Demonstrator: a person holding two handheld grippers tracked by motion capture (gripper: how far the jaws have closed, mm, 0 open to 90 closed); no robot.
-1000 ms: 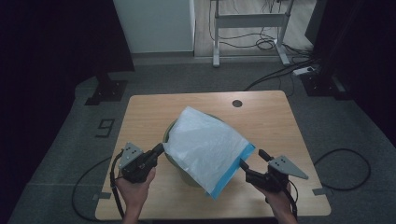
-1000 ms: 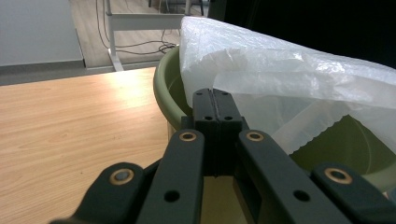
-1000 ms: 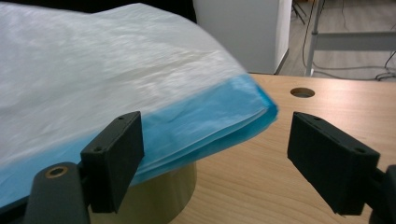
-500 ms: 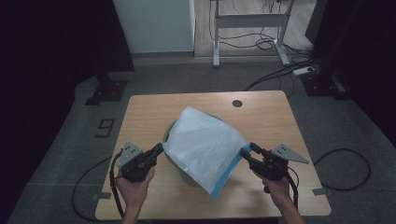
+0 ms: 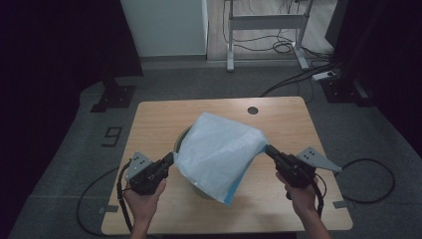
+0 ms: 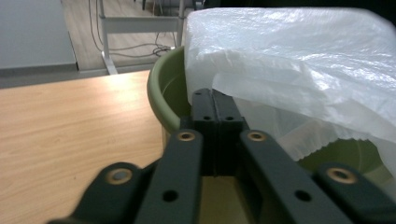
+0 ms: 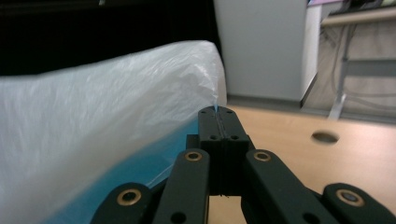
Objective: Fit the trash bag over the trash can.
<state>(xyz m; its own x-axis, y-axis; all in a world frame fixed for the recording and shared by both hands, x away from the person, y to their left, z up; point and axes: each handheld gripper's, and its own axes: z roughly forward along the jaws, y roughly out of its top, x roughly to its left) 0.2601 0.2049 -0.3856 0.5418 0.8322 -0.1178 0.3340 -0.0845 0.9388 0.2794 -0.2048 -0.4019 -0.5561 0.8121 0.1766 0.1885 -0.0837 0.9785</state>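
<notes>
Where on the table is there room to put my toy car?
Bare wood lies along the far edge of the table beside the round hole, and at the near corners. The middle is crowded: the white bag covers the green bucket.

A crinkled, translucent white plastic bag with a blue edge point(image 5: 219, 154) is spread taut and tilted over a round olive-green plastic bin point(image 6: 164, 91), which stands upright near the middle of the wooden table point(image 5: 159, 119), its rim mostly covered.
</notes>
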